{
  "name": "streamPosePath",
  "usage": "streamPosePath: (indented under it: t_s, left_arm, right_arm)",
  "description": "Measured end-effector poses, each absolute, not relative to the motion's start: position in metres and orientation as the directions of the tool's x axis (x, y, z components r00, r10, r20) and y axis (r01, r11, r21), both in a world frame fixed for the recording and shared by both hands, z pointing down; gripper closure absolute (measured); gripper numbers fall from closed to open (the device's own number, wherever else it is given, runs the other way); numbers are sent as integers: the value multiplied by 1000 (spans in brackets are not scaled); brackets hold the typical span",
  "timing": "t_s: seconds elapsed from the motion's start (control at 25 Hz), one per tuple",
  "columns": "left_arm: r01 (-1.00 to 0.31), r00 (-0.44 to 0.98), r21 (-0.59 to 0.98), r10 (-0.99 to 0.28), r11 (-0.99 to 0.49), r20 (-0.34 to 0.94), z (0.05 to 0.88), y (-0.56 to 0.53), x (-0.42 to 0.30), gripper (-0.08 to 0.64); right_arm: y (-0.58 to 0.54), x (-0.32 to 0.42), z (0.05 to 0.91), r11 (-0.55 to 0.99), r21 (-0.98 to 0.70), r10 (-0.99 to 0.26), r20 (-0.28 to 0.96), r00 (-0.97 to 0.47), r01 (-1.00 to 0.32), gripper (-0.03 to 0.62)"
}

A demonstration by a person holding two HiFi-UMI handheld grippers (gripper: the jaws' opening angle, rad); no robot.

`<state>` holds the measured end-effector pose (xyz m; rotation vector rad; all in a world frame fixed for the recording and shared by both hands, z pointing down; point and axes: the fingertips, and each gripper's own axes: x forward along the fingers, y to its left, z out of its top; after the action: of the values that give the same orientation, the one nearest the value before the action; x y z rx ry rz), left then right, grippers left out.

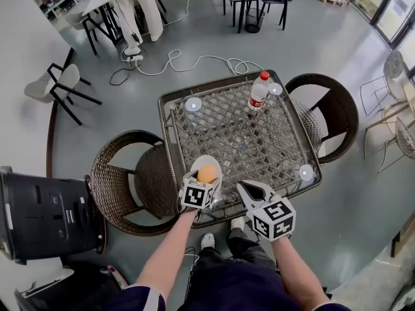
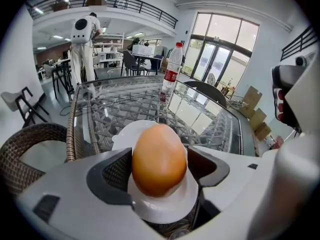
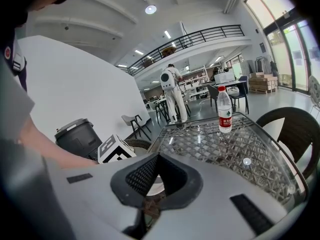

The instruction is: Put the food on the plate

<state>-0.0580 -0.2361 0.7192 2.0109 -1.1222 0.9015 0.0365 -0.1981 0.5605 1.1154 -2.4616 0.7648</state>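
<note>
An orange egg-shaped piece of food (image 1: 207,173) sits between the jaws of my left gripper (image 1: 205,180), which is shut on it. In the left gripper view the food (image 2: 159,159) fills the gap between the dark pads (image 2: 116,171), right over a white plate (image 2: 125,134). The plate (image 1: 206,159) lies at the near edge of the glass-topped wicker table (image 1: 170,118). To the right of the plate, by the table's front edge, my right gripper (image 1: 248,188) is shut and holds nothing. Its jaws meet in the right gripper view (image 3: 159,176).
A plastic water bottle (image 1: 258,91) with a red cap stands at the table's far side. Wicker chairs stand at the left (image 1: 123,173) and right (image 1: 334,109). A black bin (image 1: 45,216) is at my left. Cables (image 1: 194,62) lie on the floor beyond the table, near a standing person (image 1: 139,5).
</note>
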Motion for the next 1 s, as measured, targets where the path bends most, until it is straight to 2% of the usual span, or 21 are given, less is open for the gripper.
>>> streamPosePath:
  t_s: [0.6, 0.8, 1.0]
  left_arm:
    - [-901, 388, 214, -479, -378, 787, 697, -226, -83, 225]
    - [-874, 444, 244, -489, -420, 751, 671, -212, -76, 227]
    - [-831, 526, 267, -534, -489, 662, 628, -197, -62, 229]
  right_arm:
    - [-192, 22, 550, 572, -330, -584, 479, -655, -751, 587]
    - [-188, 16, 542, 579, -329, -590, 462, -662, -746, 588]
    - [-183, 11, 534, 575, -330, -606, 443, -661, -748, 588]
